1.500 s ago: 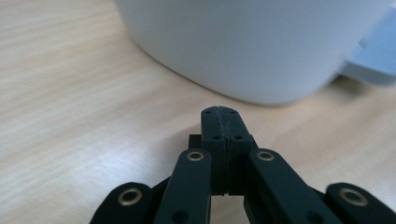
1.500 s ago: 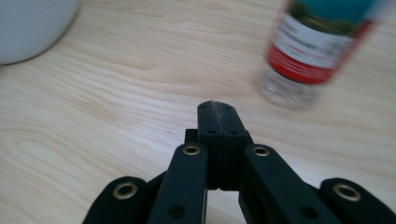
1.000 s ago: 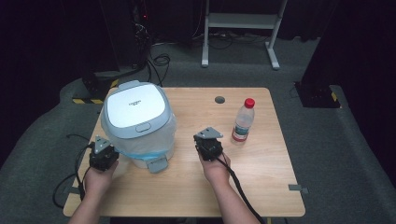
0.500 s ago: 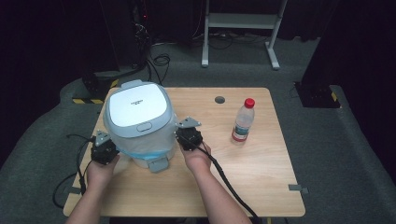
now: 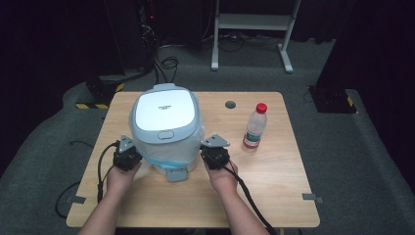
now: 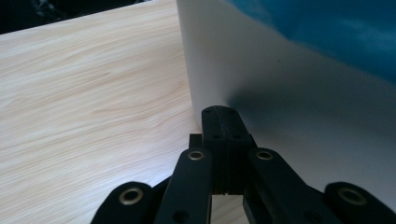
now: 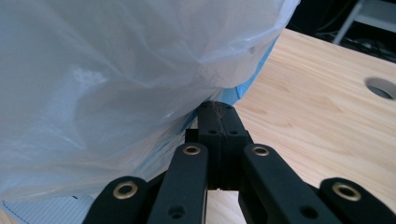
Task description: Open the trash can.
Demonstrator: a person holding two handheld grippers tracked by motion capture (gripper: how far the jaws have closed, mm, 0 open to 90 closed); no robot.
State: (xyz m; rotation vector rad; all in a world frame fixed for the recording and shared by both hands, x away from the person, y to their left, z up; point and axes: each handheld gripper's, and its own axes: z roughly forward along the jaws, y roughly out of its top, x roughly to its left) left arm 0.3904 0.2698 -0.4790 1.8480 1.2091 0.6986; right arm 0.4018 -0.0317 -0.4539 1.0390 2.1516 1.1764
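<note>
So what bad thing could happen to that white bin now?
Both sets of fingers are shut and sit against the bin's sides, so they can only push it, not grab it. The left gripper meets the smooth white bin low down, so it might slip off. The right gripper is under the loose plastic bag, which could snag or tear. The water bottle stands close by and might get knocked over.
</note>
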